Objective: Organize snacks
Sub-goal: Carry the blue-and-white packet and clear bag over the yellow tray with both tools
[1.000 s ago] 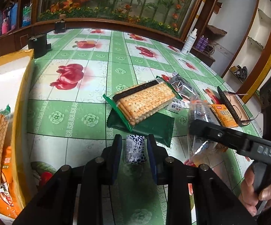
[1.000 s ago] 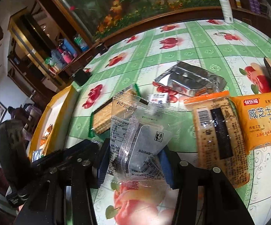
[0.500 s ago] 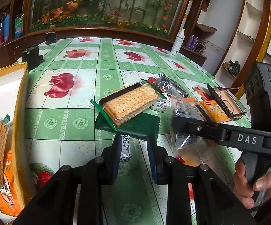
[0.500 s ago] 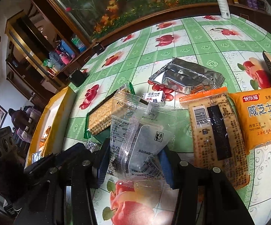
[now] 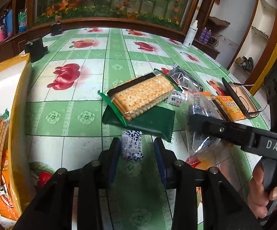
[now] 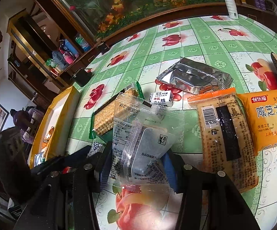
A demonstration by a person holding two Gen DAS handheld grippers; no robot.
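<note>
1. Delta vs 1 s ago: almost none. The left gripper [image 5: 136, 142] shows the same finger gap, and the right gripper [image 6: 138, 151] is still clamped on the clear packet [image 6: 144, 145]. The left view swung a bit and came back.
2. One small shift: the blue-and-white candy [image 5: 131, 147] now sits closer to the finger on the left of the view (it was more centred before).
3. My read: the candy pick hasn't closed yet. The packet is already secured and ready to move.
4. Left jaws: partly open, holding nothing. The candy lies between them at the tips, against or nearly against one pad, with a clear gap to the other.
5. Right jaws: closed on the lower part of the clear packet, whose top fans out past the tips (dark snack inside, type unreadable).
6. Landmark is the cracker pack [image 5: 144, 99]:
   - It lies on top of the green pouch [image 5: 149, 122].
   - The candy is just on the camera side of it, touching the pouch's near edge.
   - The clear packet is held to its right, off the table.
   - The yellow tray [image 5: 18, 99] is well to its left, with snacks already in it.
7. Next, probably: centre the candy, close the jaws, then carry it to the tray. Risk: an off-centre candy may twist out on closing.
</note>
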